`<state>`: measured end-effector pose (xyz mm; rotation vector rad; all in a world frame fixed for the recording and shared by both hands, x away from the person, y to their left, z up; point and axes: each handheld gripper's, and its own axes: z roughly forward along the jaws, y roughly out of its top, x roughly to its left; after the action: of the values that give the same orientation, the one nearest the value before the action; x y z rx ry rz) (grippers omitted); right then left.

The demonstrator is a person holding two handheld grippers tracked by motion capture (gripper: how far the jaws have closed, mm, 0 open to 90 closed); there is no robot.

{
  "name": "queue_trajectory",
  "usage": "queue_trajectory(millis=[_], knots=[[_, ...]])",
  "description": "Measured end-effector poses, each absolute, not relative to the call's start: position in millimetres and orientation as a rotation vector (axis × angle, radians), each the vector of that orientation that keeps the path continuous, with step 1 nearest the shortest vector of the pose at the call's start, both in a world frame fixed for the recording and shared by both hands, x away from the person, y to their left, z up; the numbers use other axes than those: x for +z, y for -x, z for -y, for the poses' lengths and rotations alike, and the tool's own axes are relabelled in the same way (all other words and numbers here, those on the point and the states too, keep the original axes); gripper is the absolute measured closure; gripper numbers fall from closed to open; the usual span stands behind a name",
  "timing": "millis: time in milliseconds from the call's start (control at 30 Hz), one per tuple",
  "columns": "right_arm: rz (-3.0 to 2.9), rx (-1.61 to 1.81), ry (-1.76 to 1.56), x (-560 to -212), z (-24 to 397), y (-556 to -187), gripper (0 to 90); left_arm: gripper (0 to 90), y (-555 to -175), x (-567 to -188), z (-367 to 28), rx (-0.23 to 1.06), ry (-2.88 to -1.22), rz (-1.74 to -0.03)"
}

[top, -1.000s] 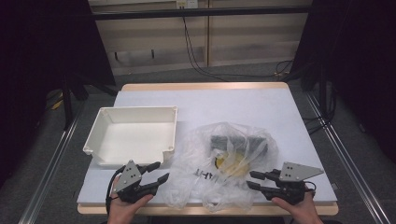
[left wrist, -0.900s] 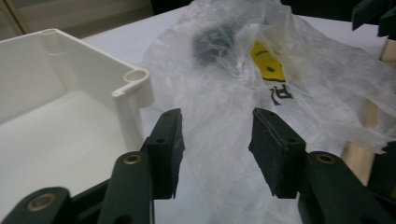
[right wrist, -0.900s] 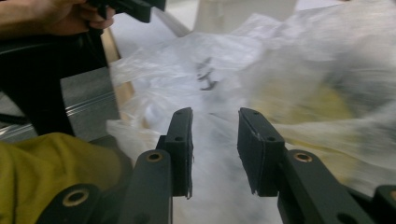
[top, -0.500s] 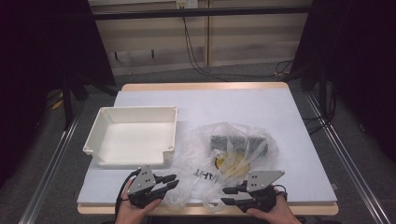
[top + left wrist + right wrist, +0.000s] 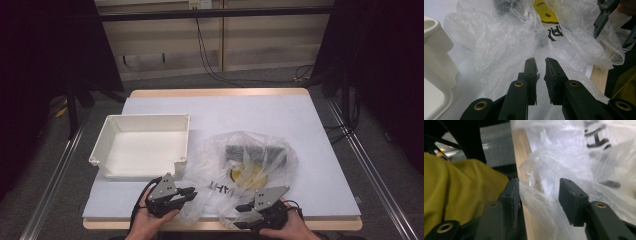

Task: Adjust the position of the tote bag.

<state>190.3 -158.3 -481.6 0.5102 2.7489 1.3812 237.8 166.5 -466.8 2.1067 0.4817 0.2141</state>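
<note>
Both claws moved inward onto the black-lettered plastic bag (image 5: 240, 175).

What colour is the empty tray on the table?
Cream white; the tray shows best in the high view.

Bag (image 5: 235, 180) thin crinkled clear plastic, glossy; tray (image 5: 142, 145) smooth matt white plastic; table edge (image 5: 520, 152) wood

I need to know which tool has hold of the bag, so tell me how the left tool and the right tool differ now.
The left tool has its jaws nearly together, just closed on a thin fold of the plastic bag; the right tool has its jaws wider apart, just opening, with bag film between them but not pinched. The left tool sits beside the white tray; the right tool sits at the table's wooden front edge. Both work the bag's near rim.
</note>
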Motion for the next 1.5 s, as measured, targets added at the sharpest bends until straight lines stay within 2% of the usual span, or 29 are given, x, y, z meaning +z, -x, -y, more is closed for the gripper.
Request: queue_trajectory(millis=[233, 333, 367, 400, 467, 500, 533, 567, 600, 1000, 1133, 1267, 1500], knots=[[-2.749, 1.331, -0.457, -487, 157, -187, 48.7, 77.8, -240, -468, -167, 0.213, -2.117, -0.483], [-2.723, 1.303, -0.453, -487, 159, -188, 63.0, 76.4, -240, -467, -169, 0.209, -2.11, -0.49], [-2.723, 1.303, -0.453, -487, 159, -188, 63.0, 76.3, -240, -467, -169, 0.209, -2.11, -0.49], [-2.711, 1.304, -0.472, -487, 160, -191, 72.5, 76.1, -240, -467, -169, 0.208, -2.103, -0.493], [-2.704, 1.3, -0.486, -487, 161, -193, 78.6, 76.1, -241, -467, -170, 0.206, -2.104, -0.488], [-2.704, 1.3, -0.486, -487, 161, -193, 78.6, 76.1, -241, -467, -170, 0.206, -2.104, -0.488], [-2.705, 1.322, -0.51, -486, 162, -196, 83.9, 76.0, -240, -467, -170, 0.202, -2.094, -0.499], [-2.705, 1.322, -0.51, -486, 162, -196, 83.9, 75.9, -240, -467, -170, 0.202, -2.094, -0.499], [-2.699, 1.367, -0.526, -483, 164, -197, 89.1, 75.6, -238, -466, -172, 0.202, -2.091, -0.495], [-2.585, 1.505, -0.64, -468, 181, -206, 90.0, 70.0, -210, -456, -183, 0.152, -2.021, -0.455], [-2.56, 1.524, -0.669, -466, 183, -209, 90.0, 68.7, -205, -458, -176, 0.128, -2.058, -0.41], [-2.537, 1.529, -0.692, -466, 185, -211, 90.0, 64.3, -199, -457, -172, 0.1, -2.055, -0.38], [-2.51, 1.526, -0.731, -466, 187, -214, 90.0, 49.6, -202, -465, -159, 0.096, -2.137, -0.364]])
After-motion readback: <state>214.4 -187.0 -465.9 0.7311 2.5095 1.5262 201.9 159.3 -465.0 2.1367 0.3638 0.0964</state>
